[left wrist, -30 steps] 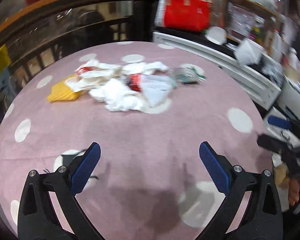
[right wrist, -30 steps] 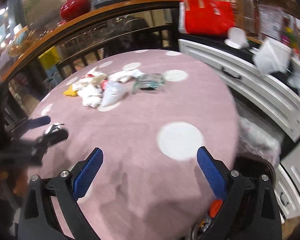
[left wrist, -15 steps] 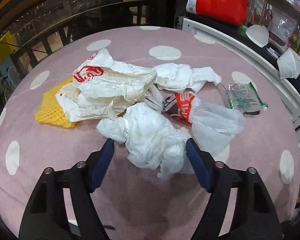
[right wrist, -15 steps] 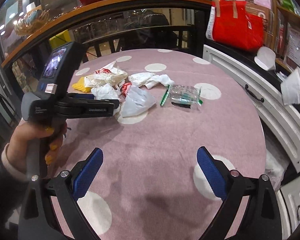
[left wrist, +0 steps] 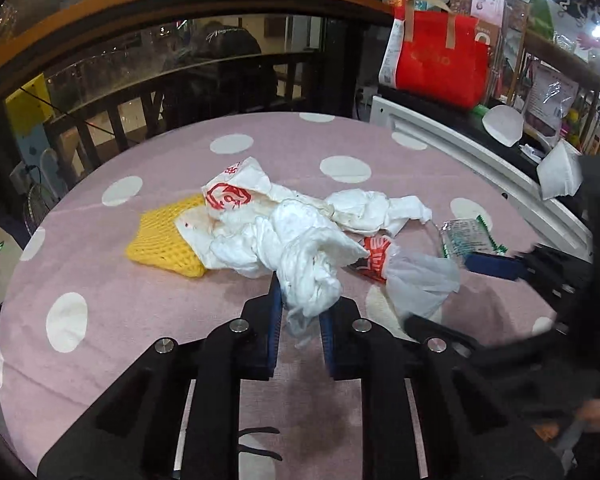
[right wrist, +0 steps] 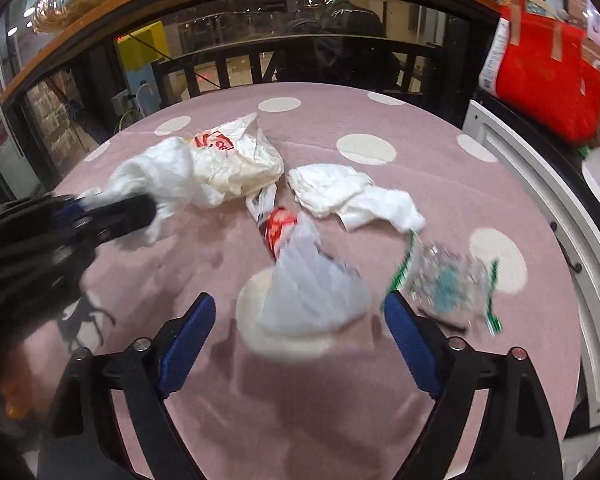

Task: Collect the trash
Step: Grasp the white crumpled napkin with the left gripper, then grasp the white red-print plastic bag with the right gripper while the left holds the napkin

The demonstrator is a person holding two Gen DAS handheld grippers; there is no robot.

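Left claw: (left wrist: 300, 312) clamped on the lower end of the crumpled white plastic wad (left wrist: 300, 256), pads pinching it from both sides; jaws just closed on it, wad clearly between them.
Right claw: (right wrist: 300, 320) apart, jaws have just narrowed a little, nothing pinched; translucent grey bag (right wrist: 312, 292) lies between my blue pads, not touched as far as I can tell.
Trash location: all in one heap mid-desk on the pink dotted cloth (left wrist: 100, 292).
Heap contents: printed white bag with red logo (left wrist: 236, 192), yellow foam net (left wrist: 164, 240) under it, crumpled white paper (left wrist: 372, 208), clear wrapper with green edges (left wrist: 464, 236) toward my right side.
Step in hand (my read): lift the white wad off the heap with my left while my right goes for the grey bag.
Do it well, left: raise slow; wad looks tangled with the printed bag, may drag it along. Grip is only on a tail, could slip.
Do it well, right: get pads down to the desk, pinch the bunched part near the red-printed knot (right wrist: 280, 224), not the loose film.
Risk: thin film slides out; the two claws sit close, keep them from colliding.
Bin: not in view, can't tell where the drop goes.
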